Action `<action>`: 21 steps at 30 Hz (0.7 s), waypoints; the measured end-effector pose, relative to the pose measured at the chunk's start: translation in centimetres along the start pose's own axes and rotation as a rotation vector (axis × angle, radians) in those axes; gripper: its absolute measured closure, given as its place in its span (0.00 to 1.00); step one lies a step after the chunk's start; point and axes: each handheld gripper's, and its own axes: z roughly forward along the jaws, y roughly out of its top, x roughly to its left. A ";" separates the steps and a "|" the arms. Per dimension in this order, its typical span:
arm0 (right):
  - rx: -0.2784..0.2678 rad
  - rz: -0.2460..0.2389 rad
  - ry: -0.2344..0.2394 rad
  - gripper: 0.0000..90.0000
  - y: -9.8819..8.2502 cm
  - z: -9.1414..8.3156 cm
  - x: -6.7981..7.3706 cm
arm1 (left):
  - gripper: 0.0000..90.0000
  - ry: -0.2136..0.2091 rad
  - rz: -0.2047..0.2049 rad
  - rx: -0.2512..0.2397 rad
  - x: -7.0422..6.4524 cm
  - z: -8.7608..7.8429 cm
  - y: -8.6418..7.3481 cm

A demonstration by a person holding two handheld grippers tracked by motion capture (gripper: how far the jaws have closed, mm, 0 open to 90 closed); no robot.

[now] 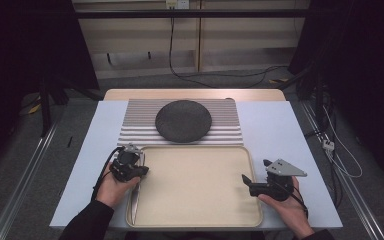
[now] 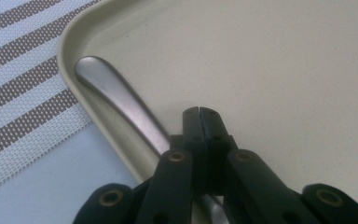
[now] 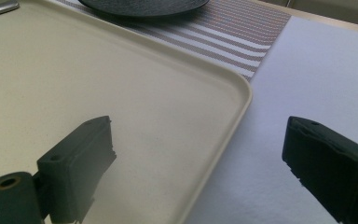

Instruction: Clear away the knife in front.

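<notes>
A metal utensil (image 1: 135,202) lies in the beige tray (image 1: 195,220) along its left rim. In the left gripper view its rounded handle (image 2: 114,100) runs under my left gripper (image 2: 199,114), whose jaws are pressed together with nothing between the tips. In the high view the left gripper (image 1: 139,172) hovers over the tray's near-left corner. My right gripper (image 1: 256,171) stands open at the tray's right rim. In the right gripper view one of its fingers (image 3: 81,161) is over the tray and the other over the white table, with the gripper (image 3: 200,158) empty.
A dark round plate (image 1: 183,120) rests on a striped placemat (image 1: 140,127) behind the tray. The white tabletop (image 1: 285,130) spreads to both sides. Cables trail on the floor beyond the table.
</notes>
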 end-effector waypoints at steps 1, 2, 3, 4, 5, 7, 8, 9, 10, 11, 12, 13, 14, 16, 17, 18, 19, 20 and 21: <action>0.000 0.000 0.001 0.10 0.0 0.0 0.0 | 1.00 0.004 0.004 0.000 -0.1 0.0 0.0; 0.000 -0.001 0.001 0.10 0.0 0.0 0.0 | 1.00 0.006 0.002 0.000 -0.1 0.0 0.0; 0.000 -0.001 0.001 0.10 0.0 0.0 0.0 | 1.00 0.007 0.005 0.002 -0.1 0.0 0.0; 0.000 -0.001 0.001 0.10 0.0 0.0 0.0 | 1.00 0.009 0.006 0.002 -0.1 0.0 0.0; 0.000 -0.001 0.001 0.10 0.0 0.0 0.0 | 1.00 0.009 0.005 0.000 -0.2 0.0 0.0; 0.000 -0.001 0.002 0.10 0.0 0.0 0.0 | 0.99 0.007 0.014 -0.007 -0.2 0.0 0.0; 0.001 -0.001 0.002 0.10 0.0 0.0 0.0 | 0.99 0.001 0.016 -0.021 -0.3 -0.1 0.1; 0.000 -0.001 0.002 0.10 0.0 0.0 0.0 | 0.98 -0.002 0.020 -0.032 -0.4 -0.2 0.1; 0.000 -0.001 0.002 0.10 0.0 0.0 0.0 | 0.98 -0.002 0.024 -0.050 -0.5 -0.3 0.2; 0.000 -0.001 0.002 0.10 0.0 0.1 0.0 | 0.96 -0.004 0.023 -0.061 -0.6 -0.4 0.2; 0.000 -0.001 0.002 0.10 0.0 0.1 0.0 | 0.94 -0.004 0.024 -0.074 -0.6 -0.5 0.2; 0.000 -0.001 0.002 0.10 0.0 0.1 0.0 | 0.92 -0.008 0.035 -0.086 -0.6 -0.6 0.3; 0.000 -0.001 0.002 0.10 0.0 0.1 0.0 | 0.88 0.002 0.036 -0.101 -0.8 -0.7 0.3; 0.000 -0.001 0.003 0.10 0.0 0.1 0.0 | 0.80 0.021 0.037 -0.131 -1.0 -0.9 0.5; 0.000 0.000 0.003 0.10 0.0 0.1 0.0 | 0.74 0.020 0.033 -0.139 -1.0 -1.0 0.5; 0.000 0.000 0.003 0.10 0.0 0.1 0.0 | 0.68 0.031 0.028 -0.158 -1.1 -1.0 0.6; 0.000 0.002 0.003 0.10 0.0 0.1 0.0 | 0.61 0.040 0.029 -0.165 -1.2 -1.1 0.6; 0.000 0.003 0.003 0.10 0.0 0.1 0.0 | 0.52 0.049 0.031 -0.173 -1.2 -1.2 0.6; -0.001 0.003 0.003 0.10 0.0 0.1 0.0 | 0.46 0.050 0.025 -0.183 -1.3 -1.2 0.7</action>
